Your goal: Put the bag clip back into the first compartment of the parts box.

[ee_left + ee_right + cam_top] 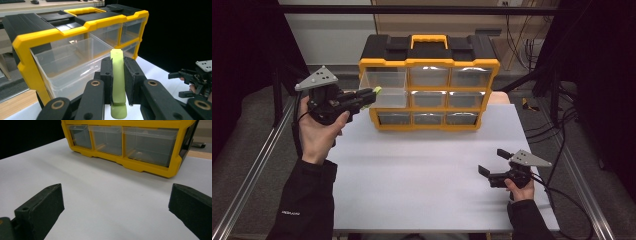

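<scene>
Presently, item by item, here is what sits before you:

1. White rectangular table top (422, 170): your work surface, with grey floor and metal rails to either side.

2. Yellow-and-black plastic organiser cabinet with clear drawers (472, 92): it stands upright at the far middle of the table, three rows of three drawers, a yellow carry handle (429, 39) on its black lid. All drawers look shut but one.

3. Clear plastic drawer, top-left of the cabinet (384, 87): pulled out toward you, beyond the yellow frame. In the left gripper view its inside looks bare (72, 62).

4. Pale yellow-green flat plastic piece (117, 75): pinched between the jaws of your left gripper, standing on edge, its tip poking past the pads. In the high view that tip (376, 90) is at the front left corner of the open drawer; whether it touches the drawer wall, I cannot tell.

5. Your left gripper (371, 95): held up off the table in your left hand (319, 132), pointing rightward at the cabinet, jaws pressed onto the yellow-green piece.

6. Your right gripper (493, 161): low over the near right of the table in your right hand (521, 189), pointing left and away, well apart from the cabinet. Its jaws are spread wide with nothing between them but bare table
</scene>
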{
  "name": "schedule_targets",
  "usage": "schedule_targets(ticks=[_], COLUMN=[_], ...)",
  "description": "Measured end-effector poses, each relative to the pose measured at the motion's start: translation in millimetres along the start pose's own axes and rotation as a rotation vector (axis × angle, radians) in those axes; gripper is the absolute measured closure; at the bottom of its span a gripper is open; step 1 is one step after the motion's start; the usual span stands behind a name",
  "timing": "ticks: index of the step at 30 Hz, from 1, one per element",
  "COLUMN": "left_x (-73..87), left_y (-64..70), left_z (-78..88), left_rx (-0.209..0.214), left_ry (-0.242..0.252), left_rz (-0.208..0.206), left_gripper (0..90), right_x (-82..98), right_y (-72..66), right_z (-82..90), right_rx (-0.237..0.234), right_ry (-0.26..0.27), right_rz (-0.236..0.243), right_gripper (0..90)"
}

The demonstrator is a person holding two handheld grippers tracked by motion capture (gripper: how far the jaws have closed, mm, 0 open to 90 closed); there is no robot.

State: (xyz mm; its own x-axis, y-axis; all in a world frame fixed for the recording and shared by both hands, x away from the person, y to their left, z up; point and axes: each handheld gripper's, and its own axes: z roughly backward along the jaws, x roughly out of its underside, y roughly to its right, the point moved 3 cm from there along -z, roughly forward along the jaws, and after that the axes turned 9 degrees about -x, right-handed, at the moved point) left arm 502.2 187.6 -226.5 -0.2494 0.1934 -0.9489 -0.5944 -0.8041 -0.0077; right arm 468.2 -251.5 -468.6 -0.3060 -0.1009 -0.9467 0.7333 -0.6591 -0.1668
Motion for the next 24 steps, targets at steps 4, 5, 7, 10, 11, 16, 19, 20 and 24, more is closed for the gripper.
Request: schedule_targets(ticks=[4, 5, 7, 10, 11, 16, 19, 20, 24], left_x=[-5.6, -6.7, -8.9, -11.5, -12.8, -16.6, -19.2, -19.8, -22.3], left_y=[-0.8, -1.0, -2.5, -4.7, -6.0, -9.3, -12.6, -13.4, -17.4], left_z=[-2.5, -3.4, -5.7, -8.3, -9.7, -14.3, -18.7, -19.8, -24.7], left_rx=[-0.005, -0.005, -0.010, -0.019, -0.023, -0.036, -0.048, -0.051, -0.064], left_ry=[0.001, -0.001, -0.004, -0.005, -0.009, -0.013, -0.022, -0.024, -0.036], left_rz=[-0.002, -0.002, 0.000, 0.001, 0.001, 0.003, 0.004, 0.004, 0.005], left_gripper=[77.7, 77.7, 77.7, 77.7, 77.7, 77.7, 77.7, 77.7, 77.7], right_x=[0.0, 0.0, 0.0, -0.1, 0.0, 0.0, 0.0, 0.0, 0.0], right_y=[-0.1, -0.1, -0.1, -0.1, 0.0, 0.0, 0.0, 0.0, -0.1], right_z=[0.0, 0.0, 0.1, 0.1, 0.1, 0.0, 0.0, 0.0, 0.0], right_rx=[-0.001, -0.002, -0.001, -0.001, -0.001, -0.001, -0.001, -0.002, -0.003], right_ry=[0.000, 0.000, 0.000, 0.001, 0.000, -0.001, -0.001, -0.001, -0.001], right_rz=[-0.001, 0.000, -0.001, -0.001, -0.001, -0.001, -0.001, -0.001, -0.002], right_gripper=[0.4, 0.4, 0.4, 0.4, 0.4, 0.4, 0.4, 0.4, 0.4])
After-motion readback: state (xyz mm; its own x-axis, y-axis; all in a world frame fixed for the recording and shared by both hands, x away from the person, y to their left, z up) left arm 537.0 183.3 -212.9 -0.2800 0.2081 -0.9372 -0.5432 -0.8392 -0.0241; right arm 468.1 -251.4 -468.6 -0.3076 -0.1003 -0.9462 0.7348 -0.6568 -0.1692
